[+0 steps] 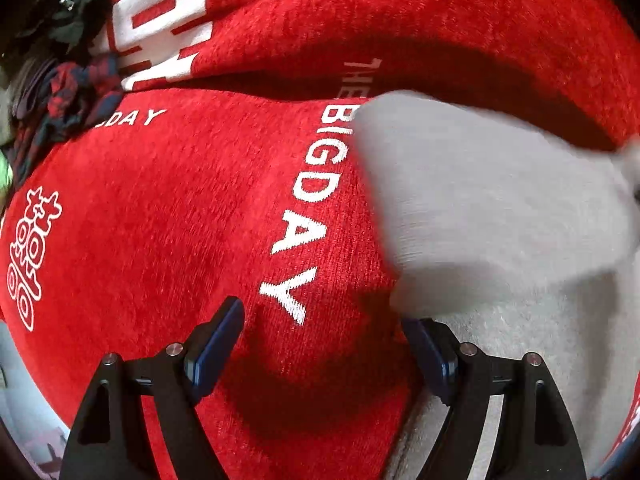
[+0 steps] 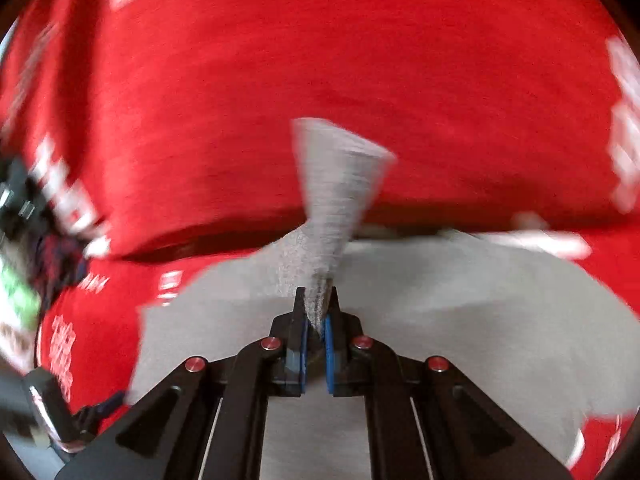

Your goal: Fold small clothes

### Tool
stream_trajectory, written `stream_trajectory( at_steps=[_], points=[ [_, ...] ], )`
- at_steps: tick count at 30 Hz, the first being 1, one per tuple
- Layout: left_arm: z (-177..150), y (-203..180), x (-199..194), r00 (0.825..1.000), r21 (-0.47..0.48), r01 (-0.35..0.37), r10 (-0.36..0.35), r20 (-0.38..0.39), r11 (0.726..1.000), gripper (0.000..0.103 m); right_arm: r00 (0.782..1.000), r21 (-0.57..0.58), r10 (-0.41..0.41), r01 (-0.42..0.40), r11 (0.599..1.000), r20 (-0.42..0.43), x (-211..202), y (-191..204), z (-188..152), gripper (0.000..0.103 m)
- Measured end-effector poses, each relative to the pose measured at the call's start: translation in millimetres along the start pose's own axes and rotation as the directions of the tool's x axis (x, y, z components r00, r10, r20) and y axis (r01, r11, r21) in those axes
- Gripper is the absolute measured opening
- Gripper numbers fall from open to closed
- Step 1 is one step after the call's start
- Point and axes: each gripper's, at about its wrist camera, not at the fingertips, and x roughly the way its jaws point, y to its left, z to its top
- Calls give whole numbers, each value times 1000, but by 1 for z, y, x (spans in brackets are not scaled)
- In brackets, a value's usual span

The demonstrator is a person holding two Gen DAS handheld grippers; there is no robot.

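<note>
The fold looks barely begun, judging from how the cloth lies: a light grey garment is spread on a red blanket printed with white lettering, most of it flat, with one part lifted off the surface and blurred in both views. What kind of garment it is cannot be told from these pictures. No finished crease or stacked layer shows, so nearly all of the folding appears left to do, and a heap of dark and plaid clothes at the far left edge of the blanket seems to be waiting its turn. The right gripper is clenched on a pinch of the grey fabric: its blue pads stand almost together with the cloth squeezed between them, and a cone of fabric rises from the tips toward the far side of the blanket. The left gripper is released, its jaws wide apart and holding nothing; it hangs over the red blanket at the left edge of the garment, with the right-hand finger right at the edge of the grey cloth, though whether it touches cannot be told. A likely next step is for the left gripper to take that near edge so that both hands can carry the fold over.
</note>
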Motion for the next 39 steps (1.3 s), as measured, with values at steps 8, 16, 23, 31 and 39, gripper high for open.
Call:
stream_trajectory(
  at_steps=[8,16,23,31,39],
  points=[
    [2,5,-2,999,-6,-34,34,-37,999,80,987,286,91,-49,957,-135,29,-98,-39,7],
    [44,16,-11,988,-56,136,-140,-59,989,80,992,377,54,-6,926,-118,18,-132,-46,20],
    [98,-5,40,950,-25,270,-270,-156,963,80,983,546,161,-86,833,-91,7,-141,-61,24],
    [116,-20,66,910,2,350,-340,-237,937,73,749,547,620,-425,721,-234,77,50,-125,24],
    [138,-13,66,889,-8,414,-406,-212,910,17,754,616,641,-439,654,-143,122,111,-126,7]
  ],
)
